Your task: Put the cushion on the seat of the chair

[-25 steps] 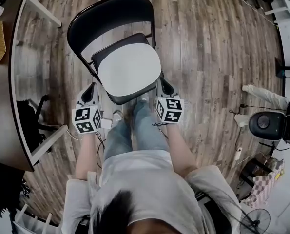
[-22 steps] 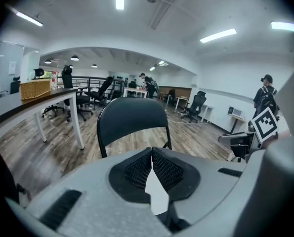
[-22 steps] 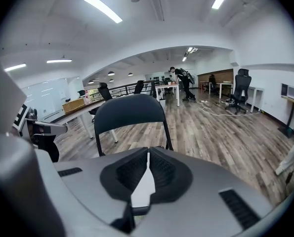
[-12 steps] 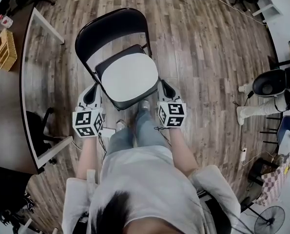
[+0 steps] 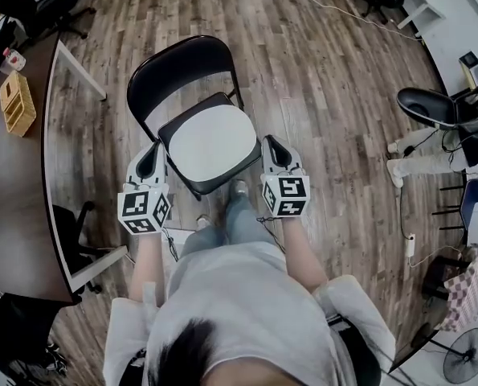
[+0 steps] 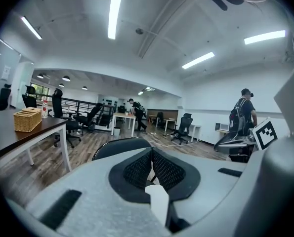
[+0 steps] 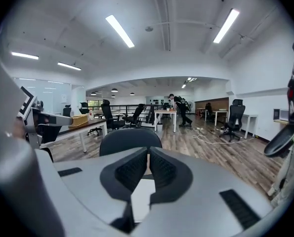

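A black folding chair point(image 5: 182, 67) stands on the wood floor in front of me, with a white cushion point(image 5: 213, 141) lying flat on its seat. My left gripper point(image 5: 150, 155) hangs by the seat's left edge, shut and empty. Beside the seat's right edge my right gripper point(image 5: 270, 145) is shut too, with nothing in it. Neither touches the cushion. In the left gripper view the jaws of the left gripper point(image 6: 151, 154) meet, and the chair's backrest point(image 6: 118, 147) shows just past them. The right gripper view has the right gripper point(image 7: 147, 154) with its jaws together before the same backrest point(image 7: 129, 139).
A brown desk point(image 5: 14, 199) with white legs runs along the left and bears a wicker basket point(image 5: 18, 101). An office chair point(image 5: 427, 104) and a person's legs point(image 5: 419, 161) are at the right. Cables point(image 5: 335, 10) cross the floor at the back. Further desks and people stand far off.
Both grippers have risen beside the chair, and the head view has pulled up and back, so the chair looks smaller. The cushion has stayed on the seat.
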Demonstrator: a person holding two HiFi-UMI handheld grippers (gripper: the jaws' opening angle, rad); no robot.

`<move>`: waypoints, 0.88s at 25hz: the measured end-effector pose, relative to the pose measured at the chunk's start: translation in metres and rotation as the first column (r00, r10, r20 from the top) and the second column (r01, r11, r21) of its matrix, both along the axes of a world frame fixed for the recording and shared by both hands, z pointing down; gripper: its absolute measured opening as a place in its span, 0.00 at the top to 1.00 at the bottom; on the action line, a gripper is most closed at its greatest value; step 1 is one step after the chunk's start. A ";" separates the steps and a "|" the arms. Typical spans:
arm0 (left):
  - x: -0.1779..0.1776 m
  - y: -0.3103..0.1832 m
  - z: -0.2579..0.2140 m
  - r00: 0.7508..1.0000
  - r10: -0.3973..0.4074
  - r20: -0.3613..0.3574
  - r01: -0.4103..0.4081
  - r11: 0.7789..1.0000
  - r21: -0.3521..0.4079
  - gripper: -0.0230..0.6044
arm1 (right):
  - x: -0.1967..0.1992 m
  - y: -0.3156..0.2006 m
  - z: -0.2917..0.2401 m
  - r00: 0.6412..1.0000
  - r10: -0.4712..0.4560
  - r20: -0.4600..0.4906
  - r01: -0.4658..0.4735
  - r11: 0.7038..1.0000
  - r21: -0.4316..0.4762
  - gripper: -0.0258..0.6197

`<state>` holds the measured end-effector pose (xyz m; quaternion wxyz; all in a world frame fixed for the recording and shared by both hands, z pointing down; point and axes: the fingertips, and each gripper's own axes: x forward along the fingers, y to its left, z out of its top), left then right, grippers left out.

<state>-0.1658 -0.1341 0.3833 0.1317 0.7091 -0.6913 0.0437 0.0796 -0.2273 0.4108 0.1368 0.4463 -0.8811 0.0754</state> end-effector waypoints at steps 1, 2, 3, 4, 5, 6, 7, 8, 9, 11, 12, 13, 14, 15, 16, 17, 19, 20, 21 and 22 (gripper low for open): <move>0.000 0.000 -0.005 1.000 0.000 -0.004 0.000 1.000 0.009 0.94 | 0.000 0.001 -0.006 1.000 0.003 0.000 -0.003 1.000 0.011 0.93; 0.000 0.000 -0.010 1.000 0.003 -0.007 -0.003 1.000 0.019 0.94 | 0.001 0.002 -0.011 1.000 0.006 0.002 -0.006 1.000 0.023 0.93; 0.001 0.000 -0.016 1.000 0.008 -0.007 -0.008 1.000 0.030 0.94 | 0.001 0.003 -0.018 1.000 0.009 0.006 -0.009 0.999 0.036 0.93; 0.001 0.000 -0.021 1.000 0.015 -0.004 -0.015 0.999 0.042 0.94 | 0.000 0.004 -0.024 1.000 0.011 0.010 -0.011 0.999 0.050 0.93; 0.002 0.000 -0.027 1.000 0.023 0.001 -0.023 0.998 0.054 0.94 | 0.000 0.006 -0.030 1.000 0.012 0.015 -0.013 0.998 0.063 0.93; 0.003 0.000 -0.033 0.999 0.031 0.009 -0.031 0.997 0.065 0.94 | -0.001 0.008 -0.036 1.000 0.013 0.021 -0.014 0.997 0.075 0.93; 0.004 0.001 -0.040 0.999 0.037 0.018 -0.038 0.996 0.076 0.94 | -0.002 0.009 -0.042 1.000 0.013 0.026 -0.016 0.996 0.086 0.93; 0.005 0.002 -0.046 0.999 0.043 0.027 -0.045 0.995 0.089 0.94 | -0.002 0.011 -0.048 0.999 0.014 0.031 -0.017 0.995 0.097 0.93; 0.007 0.002 -0.053 0.998 0.047 0.035 -0.051 0.994 0.102 0.94 | -0.002 0.012 -0.055 0.999 0.016 0.038 -0.020 0.994 0.109 0.93; 0.010 0.002 -0.067 0.997 0.056 0.048 -0.062 0.990 0.125 0.94 | 0.000 0.014 -0.068 0.998 0.023 0.051 -0.029 0.991 0.134 0.93; 0.011 0.002 -0.073 0.997 0.060 0.055 -0.067 0.989 0.135 0.94 | 0.000 0.014 -0.074 0.998 0.027 0.057 -0.035 0.989 0.145 0.93; 0.012 0.003 -0.080 0.996 0.064 0.061 -0.072 0.987 0.144 0.94 | 0.000 0.015 -0.080 0.998 0.030 0.063 -0.040 0.987 0.156 0.93; 0.013 0.003 -0.085 0.995 0.067 0.068 -0.077 0.985 0.152 0.94 | 0.000 0.015 -0.086 0.997 0.033 0.070 -0.045 0.985 0.166 0.93; 0.012 0.004 -0.090 0.995 0.069 0.077 -0.080 0.984 0.161 0.94 | 0.000 0.016 -0.091 0.996 0.035 0.080 -0.049 0.983 0.175 0.93; 0.012 0.005 -0.095 0.994 0.070 0.087 -0.083 0.982 0.168 0.94 | 0.000 0.017 -0.097 0.995 0.037 0.091 -0.053 0.982 0.183 0.93; 0.011 0.005 -0.099 0.993 0.069 0.096 -0.085 0.981 0.173 0.94 | -0.001 0.018 -0.102 0.994 0.038 0.102 -0.056 0.980 0.190 0.93; 0.010 0.007 -0.106 0.992 0.065 0.107 -0.084 0.980 0.180 0.94 | -0.001 0.019 -0.112 0.993 0.039 0.115 -0.062 0.977 0.206 0.93; 0.009 0.008 -0.108 0.992 0.062 0.108 -0.081 0.980 0.183 0.94 | 0.000 0.020 -0.117 0.992 0.041 0.118 -0.066 0.975 0.214 0.93; 0.009 0.009 -0.110 0.993 0.059 0.106 -0.078 0.979 0.187 0.94 | 0.001 0.021 -0.121 0.992 0.043 0.120 -0.069 0.972 0.223 0.93; 0.009 0.011 -0.112 0.993 0.055 0.103 -0.074 0.979 0.192 0.94 | 0.003 0.023 -0.126 0.992 0.045 0.122 -0.073 0.970 0.231 0.93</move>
